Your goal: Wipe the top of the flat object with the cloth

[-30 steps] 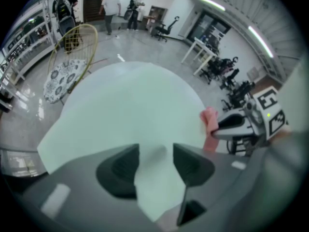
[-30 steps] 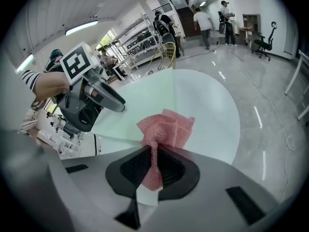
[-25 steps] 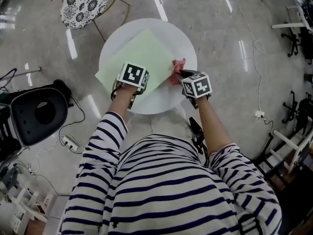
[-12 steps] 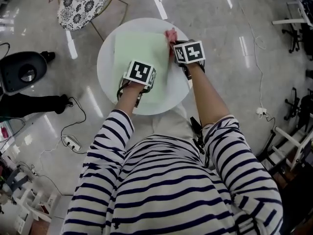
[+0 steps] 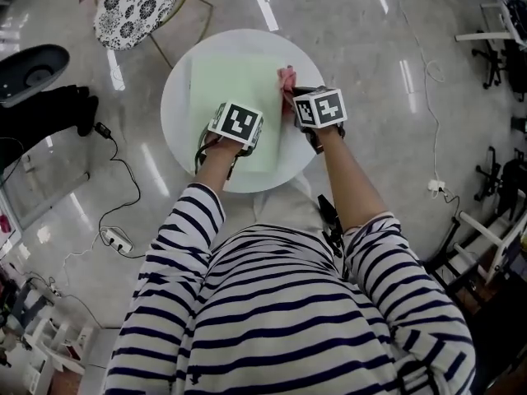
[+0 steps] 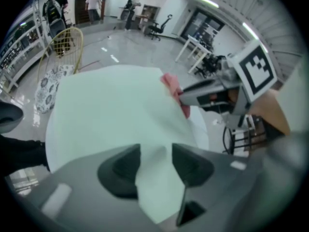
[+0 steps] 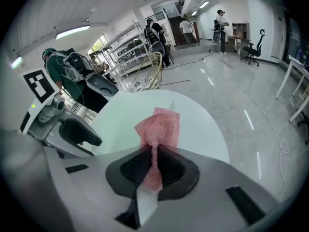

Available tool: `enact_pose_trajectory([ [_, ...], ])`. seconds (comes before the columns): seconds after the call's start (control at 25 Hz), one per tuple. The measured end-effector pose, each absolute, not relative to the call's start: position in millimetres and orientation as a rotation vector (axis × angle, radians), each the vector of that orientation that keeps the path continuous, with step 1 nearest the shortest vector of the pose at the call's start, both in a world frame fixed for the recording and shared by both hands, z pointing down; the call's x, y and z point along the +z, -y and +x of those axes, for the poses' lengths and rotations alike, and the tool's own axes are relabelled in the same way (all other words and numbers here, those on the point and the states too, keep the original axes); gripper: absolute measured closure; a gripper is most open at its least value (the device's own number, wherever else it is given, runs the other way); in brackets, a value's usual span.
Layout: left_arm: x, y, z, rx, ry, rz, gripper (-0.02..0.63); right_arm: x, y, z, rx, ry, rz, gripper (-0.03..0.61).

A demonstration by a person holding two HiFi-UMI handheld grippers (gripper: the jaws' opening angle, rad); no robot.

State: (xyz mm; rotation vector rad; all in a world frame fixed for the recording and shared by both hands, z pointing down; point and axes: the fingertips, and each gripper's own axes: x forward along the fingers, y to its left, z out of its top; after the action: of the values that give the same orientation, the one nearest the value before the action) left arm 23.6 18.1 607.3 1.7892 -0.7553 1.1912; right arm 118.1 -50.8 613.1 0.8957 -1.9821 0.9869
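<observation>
A pale green flat sheet (image 5: pixel 235 81) lies on the round white table (image 5: pixel 177 130). My left gripper (image 5: pixel 236 130) stands over the sheet's near part. In the left gripper view its jaws (image 6: pixel 155 158) are apart with the sheet's near corner (image 6: pixel 159 187) between them, and they have just been closing a little. My right gripper (image 5: pixel 292 97) is shut on a pink mesh cloth (image 5: pixel 286 79), which rests at the sheet's right edge. In the right gripper view the cloth (image 7: pixel 157 127) bunches out ahead of the shut jaws (image 7: pixel 154 163), above the sheet (image 7: pixel 125 120).
A wire chair with a patterned cushion (image 5: pixel 136 11) stands beyond the table at the left. Dark equipment (image 5: pixel 41 109), a cable and a power strip (image 5: pixel 115 239) lie on the floor at the left. Desks and office chairs (image 5: pixel 494 31) stand at the right.
The sheet has swung from diagonal to square-on on the table. My right gripper carried the pink cloth along the sheet's right edge to the far corner, then slightly back. The left gripper shifted little.
</observation>
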Motion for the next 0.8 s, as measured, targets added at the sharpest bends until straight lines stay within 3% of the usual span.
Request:
enact_pose_trajectory([
  [0.8, 609, -18, 28, 1.193, 0.776, 1.798, 0.403, 621, -113, 102, 1.027, 1.915, 0.462, 0.540],
])
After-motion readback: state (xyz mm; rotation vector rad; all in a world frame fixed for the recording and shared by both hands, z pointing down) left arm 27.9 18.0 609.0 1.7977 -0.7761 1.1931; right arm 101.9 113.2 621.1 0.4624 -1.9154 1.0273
